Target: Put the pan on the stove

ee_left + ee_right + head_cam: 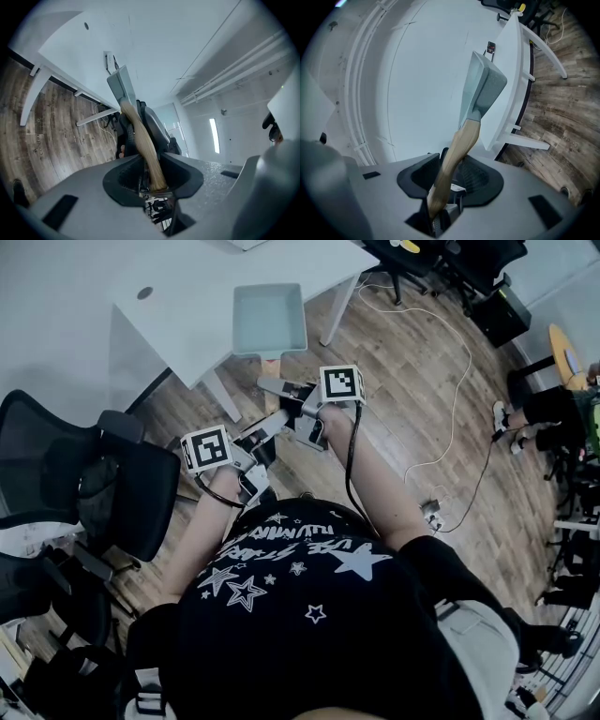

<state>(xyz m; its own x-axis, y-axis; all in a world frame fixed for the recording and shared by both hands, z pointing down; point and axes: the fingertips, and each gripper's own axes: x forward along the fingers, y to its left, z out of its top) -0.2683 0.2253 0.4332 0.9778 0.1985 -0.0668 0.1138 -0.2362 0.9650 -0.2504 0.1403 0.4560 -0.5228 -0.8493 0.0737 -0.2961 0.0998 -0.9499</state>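
A square pale-teal pan [268,319] with a wooden handle [272,364] is held in the air beside the corner of a white table [178,292]. Both grippers grip that handle. My left gripper [265,430] is the nearer one, and my right gripper [284,392] holds closer to the pan. In the left gripper view the handle [143,143] runs up between the pads of the left gripper [154,177] to the pan [122,86]. In the right gripper view the handle [457,150] passes between the pads of the right gripper [449,180], with the pan [483,89] tilted on edge.
Black office chairs [89,493] stand close on the left. A white cable [457,399] and a power strip [431,514] lie on the wooden floor [412,362] to the right. More chairs and a seated person's legs [534,413] are at the far right.
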